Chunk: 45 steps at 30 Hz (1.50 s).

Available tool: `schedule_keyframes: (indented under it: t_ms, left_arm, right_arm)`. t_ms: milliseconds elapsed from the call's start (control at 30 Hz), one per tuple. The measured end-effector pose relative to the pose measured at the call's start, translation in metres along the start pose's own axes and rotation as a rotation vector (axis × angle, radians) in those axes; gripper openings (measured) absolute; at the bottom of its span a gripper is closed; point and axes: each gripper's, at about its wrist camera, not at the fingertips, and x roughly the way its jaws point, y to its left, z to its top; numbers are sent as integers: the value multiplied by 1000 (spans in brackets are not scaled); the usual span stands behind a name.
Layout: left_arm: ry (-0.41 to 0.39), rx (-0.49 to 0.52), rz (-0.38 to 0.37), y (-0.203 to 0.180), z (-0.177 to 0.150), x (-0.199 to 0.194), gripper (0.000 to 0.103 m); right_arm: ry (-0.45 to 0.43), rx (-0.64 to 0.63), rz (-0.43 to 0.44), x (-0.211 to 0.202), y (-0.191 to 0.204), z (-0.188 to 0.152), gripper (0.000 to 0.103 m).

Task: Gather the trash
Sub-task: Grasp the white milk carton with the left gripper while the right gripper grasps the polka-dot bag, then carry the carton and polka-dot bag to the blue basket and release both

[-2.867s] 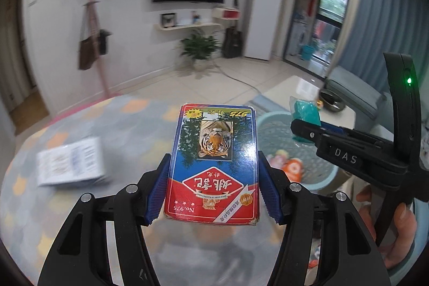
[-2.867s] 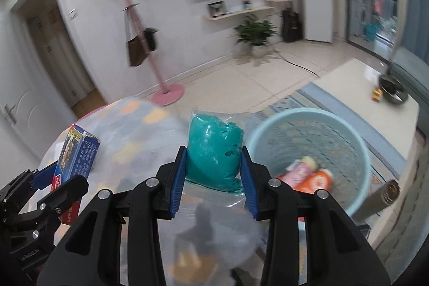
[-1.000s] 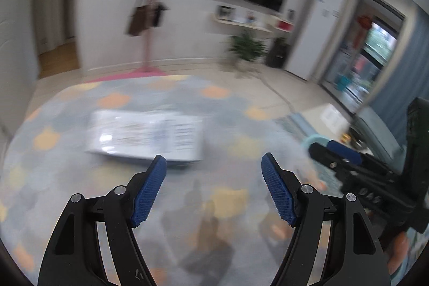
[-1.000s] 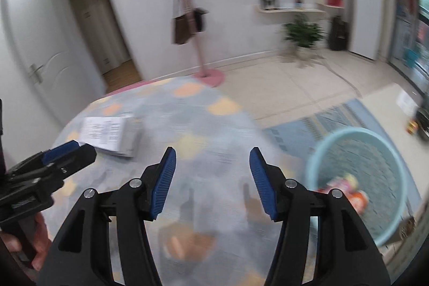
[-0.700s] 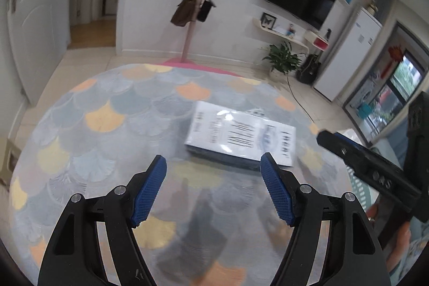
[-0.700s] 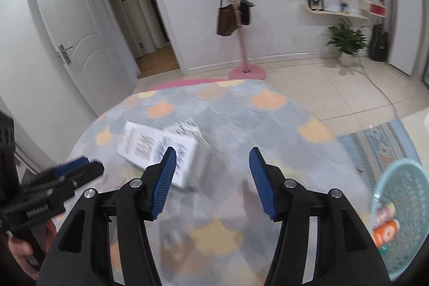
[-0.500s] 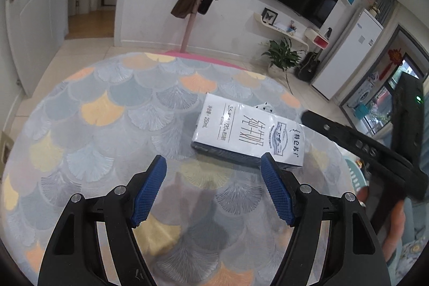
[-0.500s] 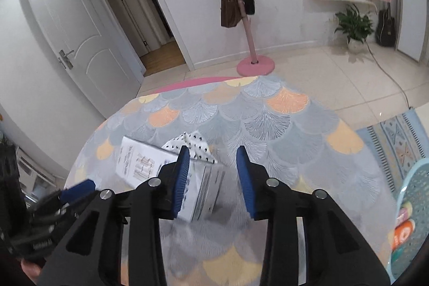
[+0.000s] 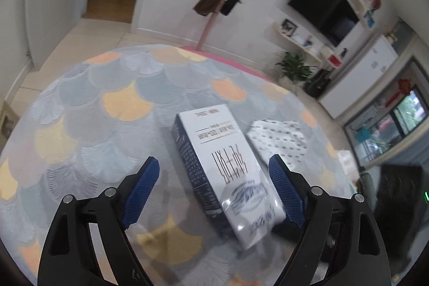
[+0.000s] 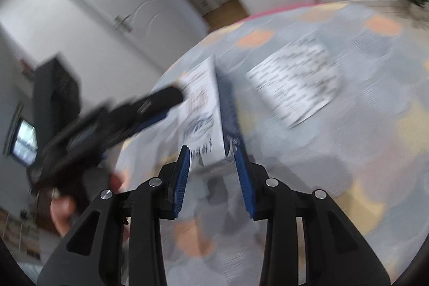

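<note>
Reach step: my left claw (image 9: 214, 186), jaws just widened, straddles the white carton (image 9: 228, 168) on the tabletop (image 9: 93, 125) untouching; right claw (image 10: 211, 170), half-closed, empty, faces its near end; spotted packet (image 9: 278, 138) at 1 o'clock; next, pinch carton.

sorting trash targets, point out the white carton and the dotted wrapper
white carton (image 9: 228, 152): left wrist view, middle of its printed top face.
dotted wrapper (image 9: 278, 137): left wrist view, middle of its patterned surface.
</note>
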Motion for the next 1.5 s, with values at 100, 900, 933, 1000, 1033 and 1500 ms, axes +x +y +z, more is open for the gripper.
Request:
schedule_keyframes:
  t_ms: [100, 900, 933, 1000, 1033, 1500]
  left_arm:
    - [11, 12, 26, -4, 1, 7, 82]
    - [33, 141, 212, -31, -26, 15, 56]
    - [30, 144, 206, -31, -27, 13, 56]
    - [20, 152, 198, -34, -28, 9, 56]
    - [14, 160, 195, -37, -29, 4, 56]
    - [-38, 329, 15, -148, -54, -16, 56]
  right_arm:
    - [-62, -51, -118, -16, 5, -1, 33]
    - [-101, -152, -442, 25, -34, 56, 39]
    - [-97, -156, -447, 26, -32, 56, 34]
    - [-86, -161, -444, 27, -31, 55, 18]
    - [-89, -158, -437, 24, -31, 53, 16]
    - [-320, -78, -557, -131, -40, -9, 7]
